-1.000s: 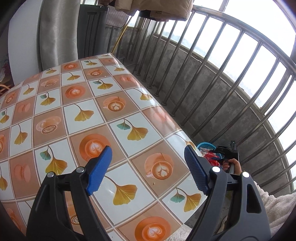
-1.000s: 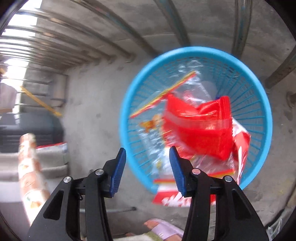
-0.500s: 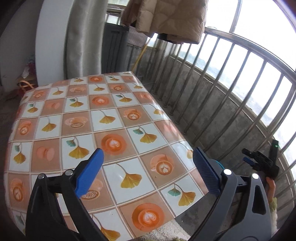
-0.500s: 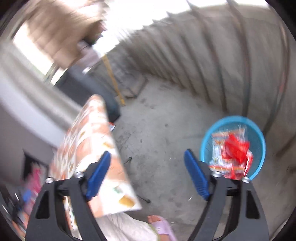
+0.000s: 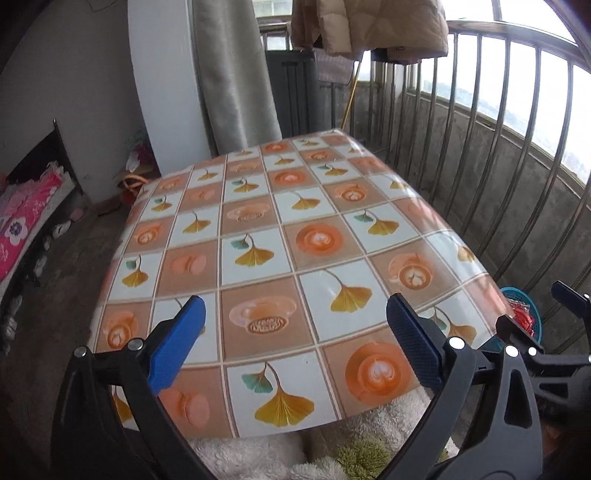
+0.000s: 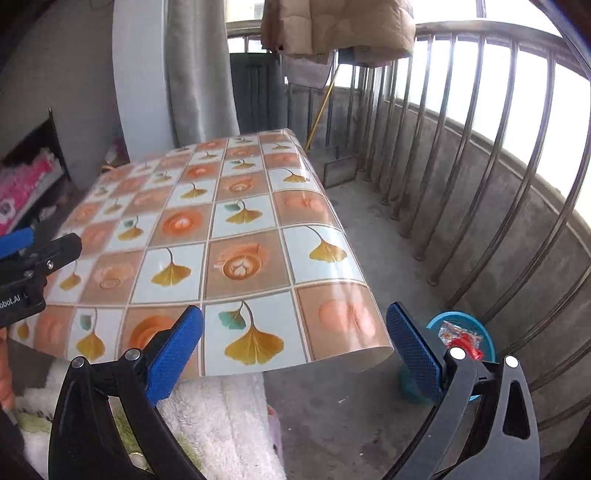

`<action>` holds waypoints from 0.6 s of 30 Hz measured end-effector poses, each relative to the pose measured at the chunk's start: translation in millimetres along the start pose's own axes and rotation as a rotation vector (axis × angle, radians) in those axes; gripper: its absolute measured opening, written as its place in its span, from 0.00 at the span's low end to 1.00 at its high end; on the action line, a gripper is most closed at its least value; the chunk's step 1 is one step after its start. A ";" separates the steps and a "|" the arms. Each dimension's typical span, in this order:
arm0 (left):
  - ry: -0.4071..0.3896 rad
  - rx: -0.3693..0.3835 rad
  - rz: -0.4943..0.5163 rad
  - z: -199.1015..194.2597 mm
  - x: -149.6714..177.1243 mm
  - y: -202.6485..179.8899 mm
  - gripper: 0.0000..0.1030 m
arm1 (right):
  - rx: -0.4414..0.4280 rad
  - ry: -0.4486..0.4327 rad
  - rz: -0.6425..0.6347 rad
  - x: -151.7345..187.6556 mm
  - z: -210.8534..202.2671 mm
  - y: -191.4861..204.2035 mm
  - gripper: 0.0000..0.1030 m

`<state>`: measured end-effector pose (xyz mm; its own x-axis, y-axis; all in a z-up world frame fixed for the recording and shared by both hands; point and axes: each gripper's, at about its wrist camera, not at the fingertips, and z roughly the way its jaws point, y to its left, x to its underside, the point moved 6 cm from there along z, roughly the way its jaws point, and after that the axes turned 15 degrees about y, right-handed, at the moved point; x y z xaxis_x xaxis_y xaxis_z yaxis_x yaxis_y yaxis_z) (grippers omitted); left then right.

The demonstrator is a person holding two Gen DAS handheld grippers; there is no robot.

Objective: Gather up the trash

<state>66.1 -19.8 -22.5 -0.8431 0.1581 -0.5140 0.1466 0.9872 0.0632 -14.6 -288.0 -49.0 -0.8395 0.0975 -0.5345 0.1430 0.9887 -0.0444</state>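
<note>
A blue plastic basket [image 6: 439, 322] stands on the concrete floor by the railing, holding red and clear wrappers [image 6: 463, 338]. My right gripper [image 6: 295, 325] hovers over the table's near right corner, above and left of the basket. Its jaws are opening and nothing is between them. My left gripper [image 5: 293, 317] is open and empty over the near edge of the table [image 5: 295, 229], which has a cloth of leaf and coffee-cup squares. No trash shows on the table [image 6: 221, 229]. In the left wrist view the basket [image 5: 515, 294] peeks out past the table's right corner, behind the right gripper [image 5: 535, 314].
A metal railing [image 6: 480, 166] and low concrete wall run along the right. A dustpan [image 6: 340, 171] and a yellow broom handle [image 6: 319, 107] stand beyond the table. A quilt [image 5: 369, 26] hangs overhead. White fluffy fabric [image 6: 214, 417] lies below the grippers. Pink bedding [image 5: 22, 214] is at left.
The right gripper rose from just over the basket, rolled upright and now faces the table, jaws wider. The left gripper swung left and pulled back, so more of the table shows.
</note>
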 end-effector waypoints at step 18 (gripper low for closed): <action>0.147 -0.001 -0.004 30.3 21.1 -13.3 0.92 | 0.157 0.122 0.071 22.1 37.2 -26.5 0.94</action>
<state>62.0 -30.2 -60.1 -0.9103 0.1552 -0.3838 0.1424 0.9879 0.0617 -17.4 -316.4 -91.0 -0.8803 0.1891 -0.4352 0.2765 0.9498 -0.1466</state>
